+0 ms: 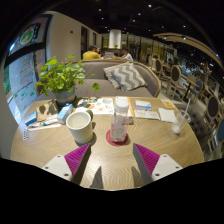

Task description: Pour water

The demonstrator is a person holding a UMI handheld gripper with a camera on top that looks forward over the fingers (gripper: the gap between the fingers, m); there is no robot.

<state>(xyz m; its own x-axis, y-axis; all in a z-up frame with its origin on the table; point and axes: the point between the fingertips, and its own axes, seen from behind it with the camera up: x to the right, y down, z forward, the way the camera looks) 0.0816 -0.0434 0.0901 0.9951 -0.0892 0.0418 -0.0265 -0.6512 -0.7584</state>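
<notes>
A clear plastic water bottle (pixel 120 119) stands upright on a red coaster (pixel 118 138) on the wooden table (pixel 150 150), just ahead of my fingers. A white mug (pixel 80 126) stands to its left, beside a small round white lid (pixel 72 115). My gripper (pixel 112 160) is open and empty, its magenta pads (pixel 76 157) spread wide on either side, short of the bottle. Nothing is between the fingers.
A potted green plant (pixel 62 79) stands at the back left. Papers and cards (pixel 146 108) lie behind the bottle. A glass object (pixel 178 125) stands at the right. A sofa with a patterned cushion (pixel 125 75) is beyond the table.
</notes>
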